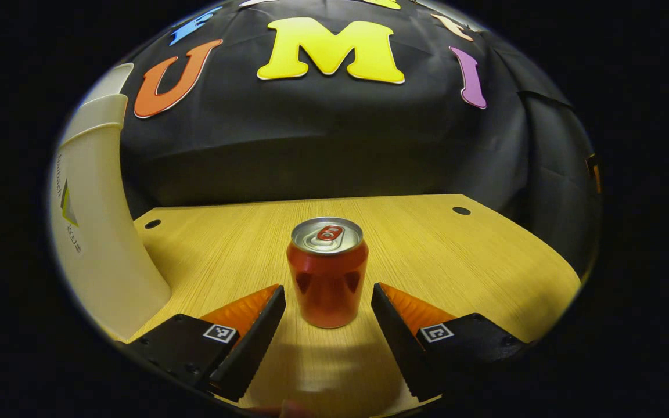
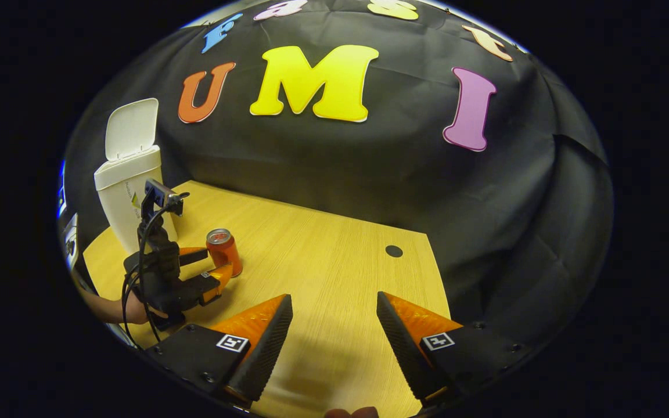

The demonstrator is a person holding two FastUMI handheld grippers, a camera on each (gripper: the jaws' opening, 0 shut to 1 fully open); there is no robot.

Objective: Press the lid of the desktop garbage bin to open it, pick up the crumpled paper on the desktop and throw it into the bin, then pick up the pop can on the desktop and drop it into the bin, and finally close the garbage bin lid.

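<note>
One upright pop can (image 1: 327, 273), tab end up, between the spread, non-touching left claw (image 1: 327, 305) fingers.

Dim booth with a warmly lit wooden table (image 1: 427, 244); soft shadow before the pop can (image 1: 327, 273); sharp focus; fisheye bending at edges.

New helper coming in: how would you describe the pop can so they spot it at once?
On the wooden table, look right of the white bin with its lid up. The pop can stands upright there between the left gripper fingers: red, silver-topped.
</note>
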